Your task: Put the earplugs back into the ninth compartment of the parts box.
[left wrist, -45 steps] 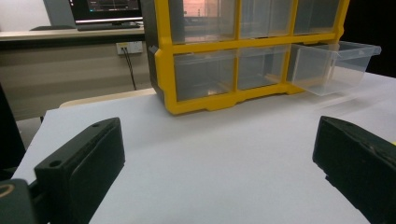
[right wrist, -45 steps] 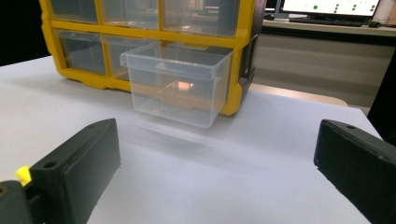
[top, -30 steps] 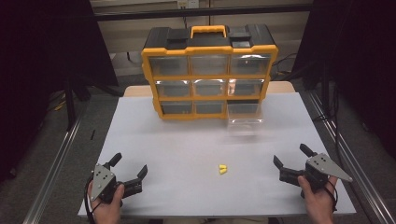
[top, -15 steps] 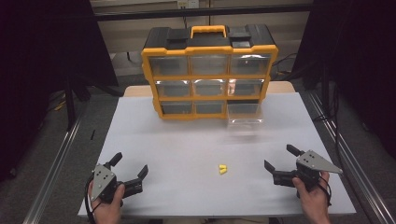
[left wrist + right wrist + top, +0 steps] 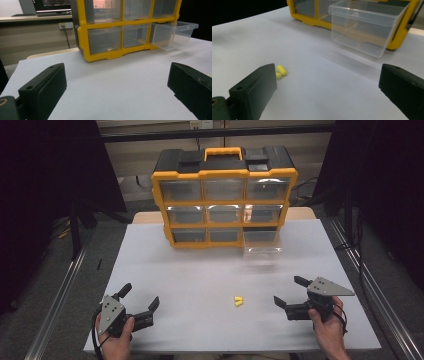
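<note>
The two small yellow capsule-shaped pieces lie touching each other on the white table, near the front edge and a little right of centre, well apart from the pulled-out clear drawer at the bottom right of the yellow organiser case. The right gripper hovers just to their right with its jaws spread wide and nothing between them; in the right gripper view the pieces sit just off the tip of one black jaw. Judging from this, the step in hand is the pick-up: the gripper should be swung so both pieces fall between the jaws, lowered until the tips nearly brush the table, then closed slowly, since such small rounded bits would likely roll or squirt out under a fast or off-centre squeeze. Taking one at a time may be safer. The left gripper rests near the front left corner, jaws likewise spread and empty. No brand, label or legible writing appears on the case, drawer or grippers.
</note>
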Available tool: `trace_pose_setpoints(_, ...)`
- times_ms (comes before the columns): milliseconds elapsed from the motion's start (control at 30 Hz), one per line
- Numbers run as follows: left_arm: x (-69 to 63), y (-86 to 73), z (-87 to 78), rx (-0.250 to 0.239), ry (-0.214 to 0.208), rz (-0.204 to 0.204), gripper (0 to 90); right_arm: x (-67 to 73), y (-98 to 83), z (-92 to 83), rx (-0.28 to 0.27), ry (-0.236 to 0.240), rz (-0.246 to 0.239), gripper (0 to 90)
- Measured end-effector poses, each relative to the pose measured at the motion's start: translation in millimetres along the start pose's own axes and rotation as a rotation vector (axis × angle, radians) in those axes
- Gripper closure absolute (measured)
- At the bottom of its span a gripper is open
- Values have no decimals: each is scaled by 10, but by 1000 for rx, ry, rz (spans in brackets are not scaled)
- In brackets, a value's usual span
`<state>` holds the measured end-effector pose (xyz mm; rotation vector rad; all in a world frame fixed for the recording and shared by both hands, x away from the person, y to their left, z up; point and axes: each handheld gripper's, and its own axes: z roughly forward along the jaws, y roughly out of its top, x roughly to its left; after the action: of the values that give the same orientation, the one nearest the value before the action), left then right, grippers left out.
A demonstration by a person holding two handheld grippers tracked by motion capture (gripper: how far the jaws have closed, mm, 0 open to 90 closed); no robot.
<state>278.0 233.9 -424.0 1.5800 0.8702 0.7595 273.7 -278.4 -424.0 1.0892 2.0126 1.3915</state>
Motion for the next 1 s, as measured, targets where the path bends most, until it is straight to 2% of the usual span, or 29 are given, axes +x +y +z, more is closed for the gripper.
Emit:
trace_pose_setpoints(167,1,-3,5,3,-4,0,21,33,38,81,27,44,-9,17)
trace_pose_setpoints(333,1,-3,7,4,-4,-2,21,50,74,174,30,102,15,26)
trace_pose_setpoints(400,1,-2,7,2,-3,-3,21,80,96,231,49,126,0,22)
trace_pose_setpoints(567,4,-5,16,1,-5,-6,21,132,111,310,74,149,-20,20)
trace_pose_setpoints(667,7,-5,19,1,-6,-8,21,157,128,347,74,179,-33,12)
trace_pose_setpoints(1000,10,0,44,1,-12,-3,21,232,196,488,98,234,-61,36)
